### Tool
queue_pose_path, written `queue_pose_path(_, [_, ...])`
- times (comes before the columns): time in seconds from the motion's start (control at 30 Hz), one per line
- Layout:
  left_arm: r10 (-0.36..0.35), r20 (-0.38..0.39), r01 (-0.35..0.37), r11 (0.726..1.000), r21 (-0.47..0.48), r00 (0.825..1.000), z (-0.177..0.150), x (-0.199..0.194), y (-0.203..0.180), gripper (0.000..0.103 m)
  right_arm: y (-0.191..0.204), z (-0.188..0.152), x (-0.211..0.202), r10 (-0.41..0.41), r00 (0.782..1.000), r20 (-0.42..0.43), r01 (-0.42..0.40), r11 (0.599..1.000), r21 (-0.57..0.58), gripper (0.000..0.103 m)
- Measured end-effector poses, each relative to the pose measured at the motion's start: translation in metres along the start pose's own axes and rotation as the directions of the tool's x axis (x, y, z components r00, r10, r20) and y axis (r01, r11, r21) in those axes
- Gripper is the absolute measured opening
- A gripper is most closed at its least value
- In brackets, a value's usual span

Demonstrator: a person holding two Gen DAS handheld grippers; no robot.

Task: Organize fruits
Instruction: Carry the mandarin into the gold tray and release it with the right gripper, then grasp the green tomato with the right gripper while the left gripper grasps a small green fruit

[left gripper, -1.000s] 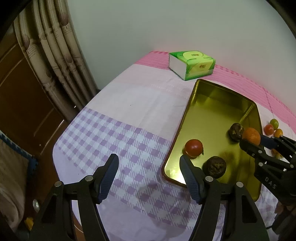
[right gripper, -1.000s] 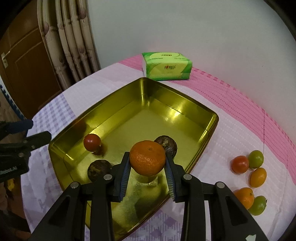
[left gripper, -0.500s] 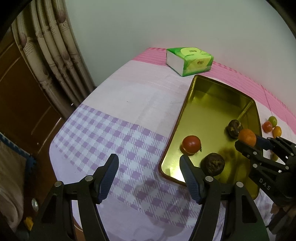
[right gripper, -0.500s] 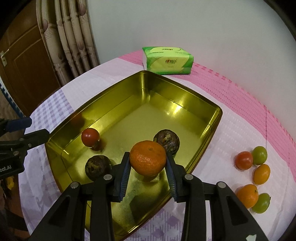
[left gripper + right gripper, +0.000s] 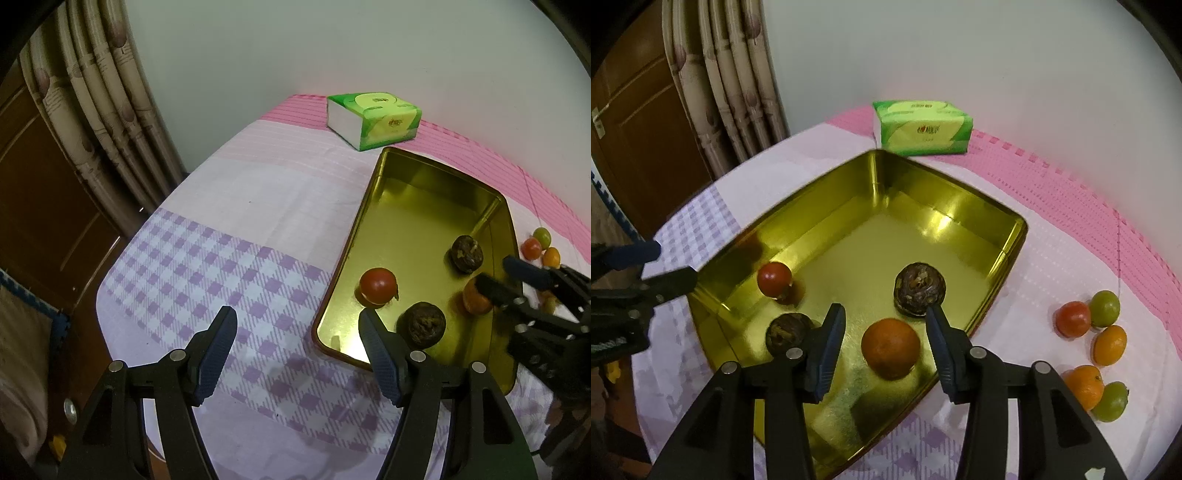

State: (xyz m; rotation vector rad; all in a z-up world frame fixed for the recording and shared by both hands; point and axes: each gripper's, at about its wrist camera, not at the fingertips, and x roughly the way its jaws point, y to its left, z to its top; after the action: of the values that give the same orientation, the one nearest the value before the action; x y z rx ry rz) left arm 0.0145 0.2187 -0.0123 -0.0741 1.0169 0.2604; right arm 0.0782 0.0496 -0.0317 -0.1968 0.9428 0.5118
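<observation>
A gold metal tray (image 5: pixel 1004 254) (image 5: pixel 373 195) lies on the table. In it are an orange (image 5: pixel 890 349) (image 5: pixel 472 301), a red tomato (image 5: pixel 774 278) (image 5: pixel 377 286) and two dark brown fruits (image 5: pixel 919 288) (image 5: pixel 786 332). My right gripper (image 5: pixel 884 314) is open, its fingers on either side of the orange, which rests on the tray floor. My left gripper (image 5: pixel 297 321) is open and empty over the checked cloth, left of the tray's near corner. Several loose fruits (image 5: pixel 1089 332) lie right of the tray.
A green tissue pack (image 5: pixel 921 127) (image 5: pixel 373 120) stands behind the tray near the wall. The cloth (image 5: pixel 221 266) covers a table whose left edge drops off toward curtains (image 5: pixel 99 107) and a wooden door.
My right gripper has opened and let go of the orange, which now lies on the tray floor. The left gripper has drifted slightly, still open.
</observation>
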Motion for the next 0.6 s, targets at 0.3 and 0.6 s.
queue_pose_path(0.3, [-0.01,-0.002,0.01,1.0,0.001,1.0,0.0,-0.001,0.001,0.069,-0.06,-0.017,-0.054,-0.073,0.994,0.079,0.063,0.99,0.125,0.043])
queue_pose_path(0.6, [-0.031,-0.001,0.031,0.999,0.033,1.0,-0.003,-0.001,-0.009,0.069,-0.157,-0.078,-0.075,-0.234,0.972,-0.006,0.226,0.933,0.278,0.043])
